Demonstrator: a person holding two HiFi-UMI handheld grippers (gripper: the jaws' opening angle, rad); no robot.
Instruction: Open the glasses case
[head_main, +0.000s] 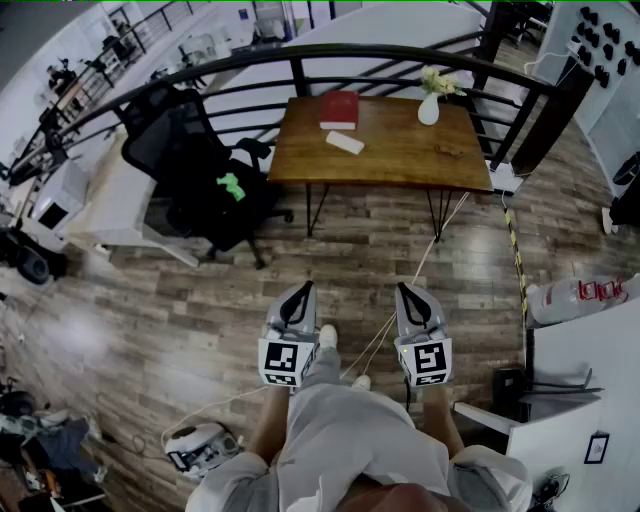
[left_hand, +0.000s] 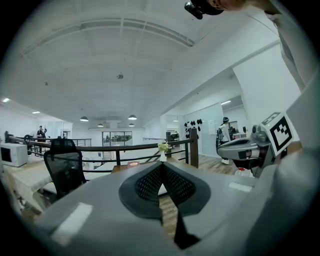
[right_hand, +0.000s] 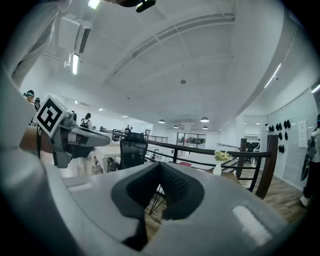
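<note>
A small white oblong case (head_main: 345, 142) lies on the wooden table (head_main: 400, 165) ahead, next to a red flat box or book (head_main: 339, 109). I cannot tell from here which one is the glasses case. My left gripper (head_main: 302, 289) and right gripper (head_main: 408, 289) are held level side by side over the floor, well short of the table. Both are shut with nothing between the pads. In the left gripper view the jaws (left_hand: 161, 168) meet, and the right gripper (left_hand: 248, 148) shows beside them. The right gripper view shows closed jaws (right_hand: 160, 168) and the left gripper (right_hand: 75, 137).
A white vase with flowers (head_main: 429, 104) stands at the table's back right. A black office chair (head_main: 200, 165) sits left of the table, a dark railing (head_main: 300, 62) curves behind it. A cable (head_main: 385, 330) runs across the wooden floor. White furniture (head_main: 575, 420) stands at the right.
</note>
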